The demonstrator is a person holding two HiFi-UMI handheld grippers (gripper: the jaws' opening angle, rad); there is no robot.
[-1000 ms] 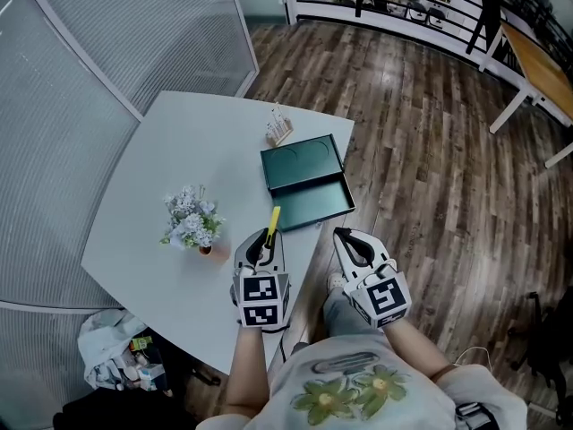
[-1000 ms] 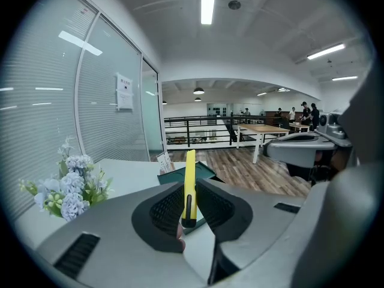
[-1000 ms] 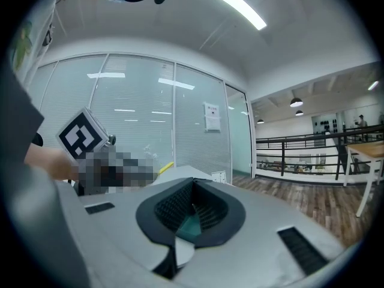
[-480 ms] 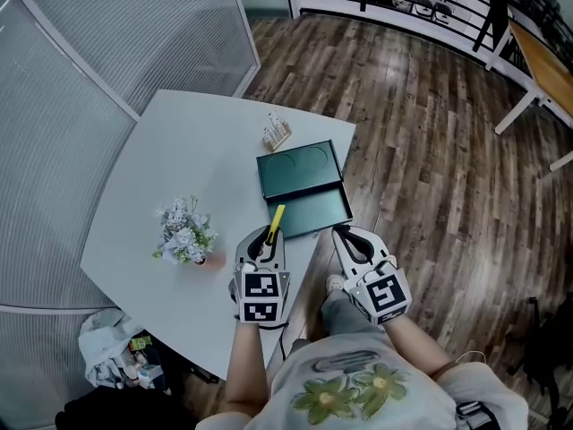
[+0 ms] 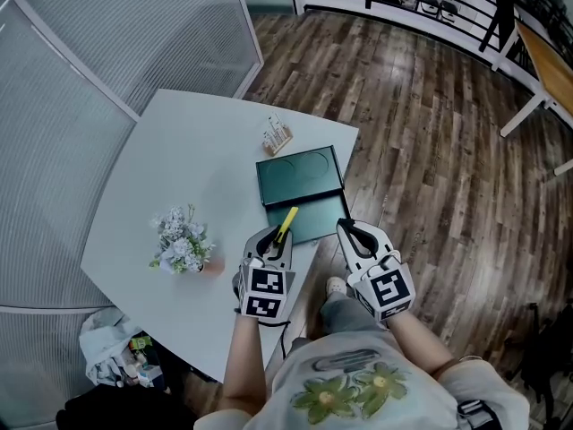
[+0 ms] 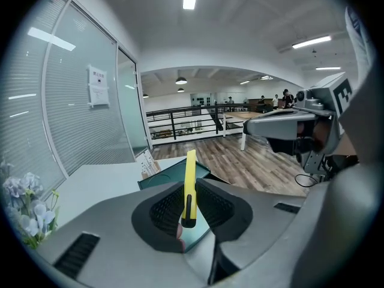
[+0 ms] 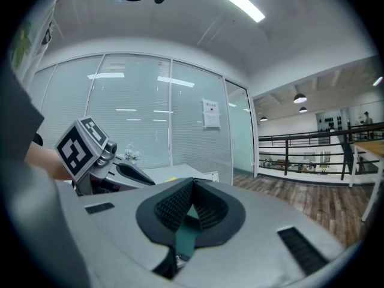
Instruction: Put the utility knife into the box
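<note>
Flowers (image 5: 182,240) stand near the counter's (image 5: 179,159) left edge. The left gripper's (image 5: 273,240) fingers (image 6: 168,206) clamp the yellow knife (image 5: 286,223), its tip over the near part of the open box (image 5: 300,179) by the right edge. Off that edge hangs the right gripper (image 5: 351,233), fingers (image 7: 171,206) together, empty.

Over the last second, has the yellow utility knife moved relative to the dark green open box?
Yes. Clamped in the left gripper, the yellow utility knife has shifted from the dark green open box's near-left corner to over its near tray.
</note>
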